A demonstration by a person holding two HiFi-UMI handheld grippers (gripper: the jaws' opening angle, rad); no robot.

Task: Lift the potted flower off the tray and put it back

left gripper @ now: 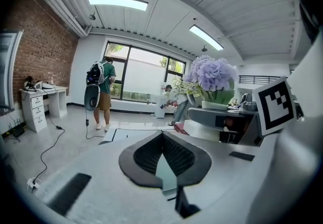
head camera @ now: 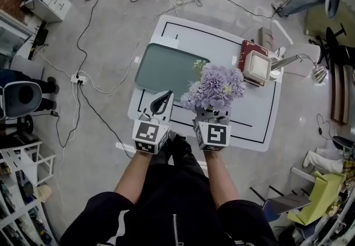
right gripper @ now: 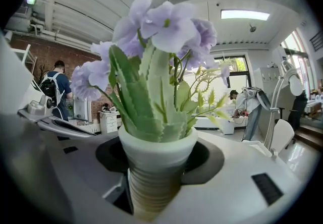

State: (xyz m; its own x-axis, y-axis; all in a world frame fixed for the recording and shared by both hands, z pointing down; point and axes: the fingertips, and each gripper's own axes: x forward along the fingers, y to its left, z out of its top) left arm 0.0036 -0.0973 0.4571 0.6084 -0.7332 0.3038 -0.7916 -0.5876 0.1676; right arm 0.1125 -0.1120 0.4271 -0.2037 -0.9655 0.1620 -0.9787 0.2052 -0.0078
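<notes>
The right gripper [head camera: 211, 119] is clamping the ribbed white pot [right gripper: 157, 167] of the potted flower [head camera: 216, 92], its jaws standing wide and pressing on the pot's lower body from either side. The plant is sitting upright in that grip, its purple blooms [head camera: 219, 85] spreading out above the jaws. Just beside it, the left gripper [left gripper: 162, 137] is riding with its jaws together and nothing between them.

From the head view the flower is hanging over the white table [head camera: 260, 123], off the green tray [head camera: 163, 67] and to the right of it, so the return to the tray is not yet done. Whether the pot's base is clear of the tabletop cannot be told.

The risks are lying mostly in the grip and the landing. The pot is tapering and being held low, with the heavy head above, so a quick swing could be tipping it or letting it slide through the pads. The blooms are also hiding the base from above, so it could be coming down on the tray's raised rim and ending up tilted
</notes>
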